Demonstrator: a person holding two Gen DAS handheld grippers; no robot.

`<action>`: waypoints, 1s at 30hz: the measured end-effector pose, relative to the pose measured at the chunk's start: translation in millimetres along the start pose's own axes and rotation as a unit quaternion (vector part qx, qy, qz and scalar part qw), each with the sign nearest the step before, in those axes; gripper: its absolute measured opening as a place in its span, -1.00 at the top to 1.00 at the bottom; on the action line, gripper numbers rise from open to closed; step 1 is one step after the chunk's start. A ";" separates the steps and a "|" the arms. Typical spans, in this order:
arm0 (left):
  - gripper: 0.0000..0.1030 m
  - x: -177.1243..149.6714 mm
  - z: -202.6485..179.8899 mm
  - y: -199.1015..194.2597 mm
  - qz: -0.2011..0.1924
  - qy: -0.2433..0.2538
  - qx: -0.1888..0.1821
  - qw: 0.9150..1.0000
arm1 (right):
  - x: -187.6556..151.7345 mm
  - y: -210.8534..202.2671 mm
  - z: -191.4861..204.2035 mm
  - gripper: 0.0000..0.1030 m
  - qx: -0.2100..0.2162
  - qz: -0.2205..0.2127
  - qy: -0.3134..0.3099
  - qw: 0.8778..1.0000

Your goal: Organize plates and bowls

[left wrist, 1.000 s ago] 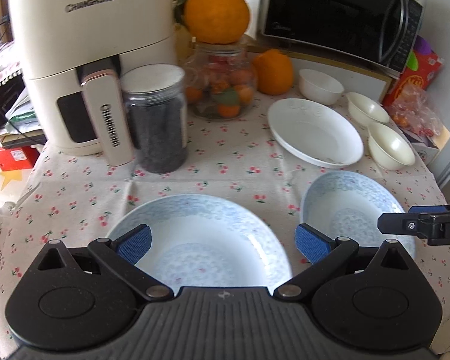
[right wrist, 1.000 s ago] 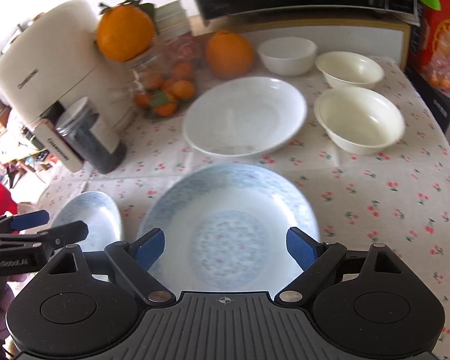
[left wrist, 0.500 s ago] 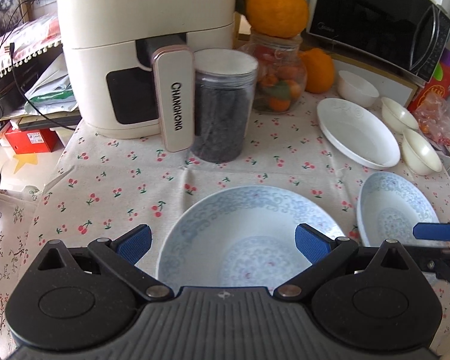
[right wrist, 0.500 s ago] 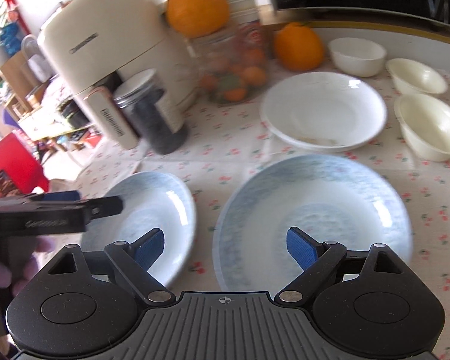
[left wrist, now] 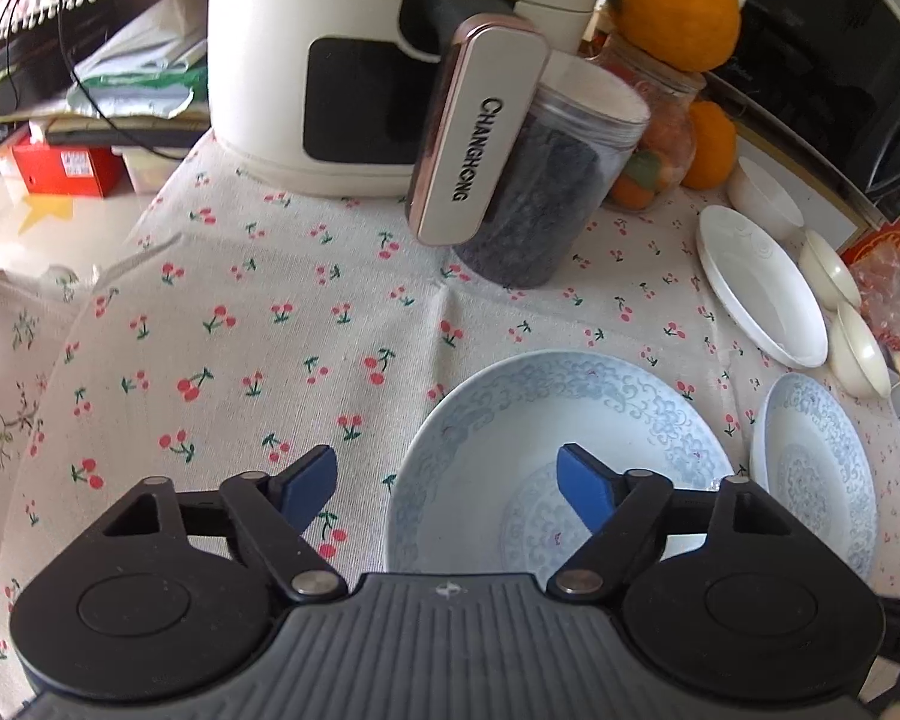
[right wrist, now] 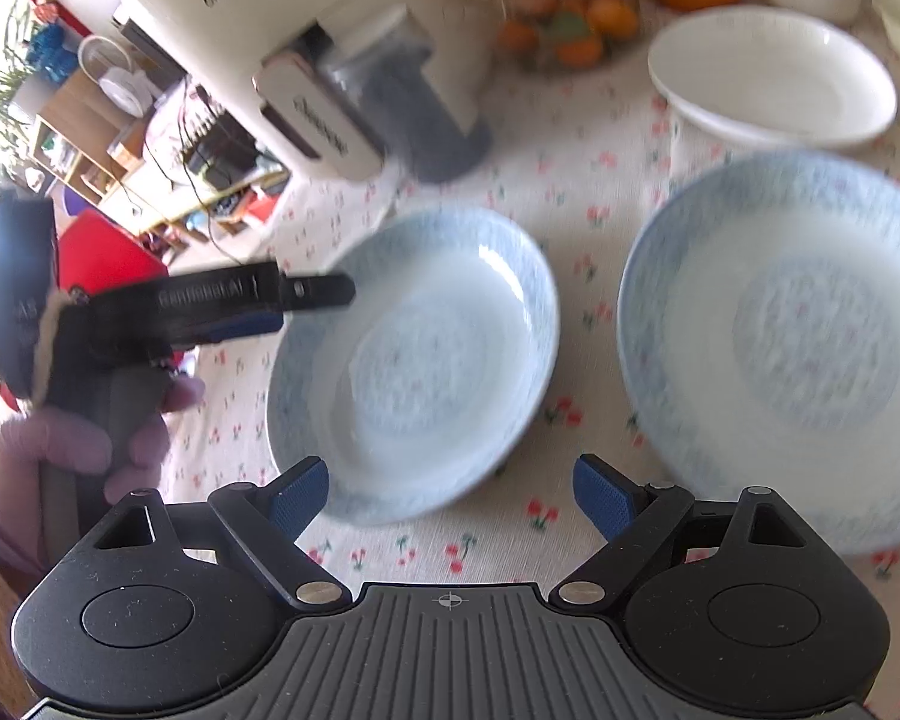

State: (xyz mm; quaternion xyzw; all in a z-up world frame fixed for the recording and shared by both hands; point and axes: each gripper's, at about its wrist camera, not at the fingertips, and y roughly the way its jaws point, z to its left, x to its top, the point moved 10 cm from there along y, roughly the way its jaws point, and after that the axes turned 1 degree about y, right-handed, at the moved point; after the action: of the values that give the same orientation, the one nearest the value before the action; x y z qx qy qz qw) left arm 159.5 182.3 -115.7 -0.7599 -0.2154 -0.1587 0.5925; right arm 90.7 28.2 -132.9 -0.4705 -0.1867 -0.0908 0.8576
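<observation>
Two blue-patterned plates sit on the cherry-print tablecloth. In the left wrist view the nearer plate (left wrist: 510, 450) lies under my open, empty left gripper (left wrist: 447, 486), whose right finger is over it and left finger is over cloth. The second blue plate (left wrist: 816, 474) is at the right. In the right wrist view, my open, empty right gripper (right wrist: 450, 495) hovers over the near edge of the left blue plate (right wrist: 414, 354); the other blue plate (right wrist: 798, 336) is to the right. The left gripper (right wrist: 306, 294) shows from the side at that plate's left rim.
A white plate (left wrist: 762, 294) and three white bowls (left wrist: 858, 354) stand at the back right. A cream air fryer (left wrist: 390, 60), a dark jar (left wrist: 546, 192), a fruit jar with oranges (left wrist: 672, 138) and a microwave (left wrist: 840, 60) line the back.
Both grippers have swung left. The left gripper now sits over the left rim of its blue plate. The right gripper has moved from the right blue plate to the left one.
</observation>
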 end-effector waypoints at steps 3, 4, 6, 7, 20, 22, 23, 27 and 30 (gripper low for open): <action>-0.19 -3.2 3.7 3.4 0.019 -0.030 -0.020 0.999 | -5.3 7.5 1.7 -0.75 -0.001 0.005 -0.002 1.000; -0.09 -4.4 4.8 4.4 0.025 -0.040 -0.029 0.998 | -6.8 8.9 2.9 -0.75 -0.001 0.004 -0.004 1.000; 0.04 -6.5 6.1 6.3 0.033 -0.053 -0.038 0.997 | -8.1 12.8 5.0 -0.74 -0.004 0.000 -0.005 1.000; 0.11 -7.4 7.7 7.4 0.037 -0.057 -0.041 0.997 | -8.4 15.2 5.7 -0.74 -0.005 -0.001 -0.005 1.000; 0.69 -11.6 18.5 8.4 0.038 -0.064 -0.033 0.997 | -1.9 19.1 10.7 -0.10 -0.050 -0.065 -0.028 0.996; 0.70 -11.8 19.3 6.8 0.036 -0.064 -0.031 0.997 | 0.0 18.0 5.9 0.13 -0.063 -0.069 -0.023 0.995; 0.70 -11.9 19.6 6.3 0.036 -0.063 -0.030 0.997 | 0.6 17.4 3.4 0.29 -0.069 -0.070 -0.022 0.995; 0.74 -11.9 19.3 4.0 0.034 -0.064 -0.030 0.997 | 5.3 13.5 -4.7 0.55 -0.075 -0.076 -0.013 0.994; 0.77 -11.5 15.8 0.8 0.031 -0.061 -0.033 0.997 | 10.7 7.3 -6.4 0.55 -0.074 -0.086 -0.007 0.994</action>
State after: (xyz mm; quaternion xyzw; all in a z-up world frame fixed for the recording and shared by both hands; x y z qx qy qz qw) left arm 149.8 195.9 -125.9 -0.7937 -0.2220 -0.1005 0.5574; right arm 104.4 27.0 -137.4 -0.5154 -0.2249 -0.1742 0.8084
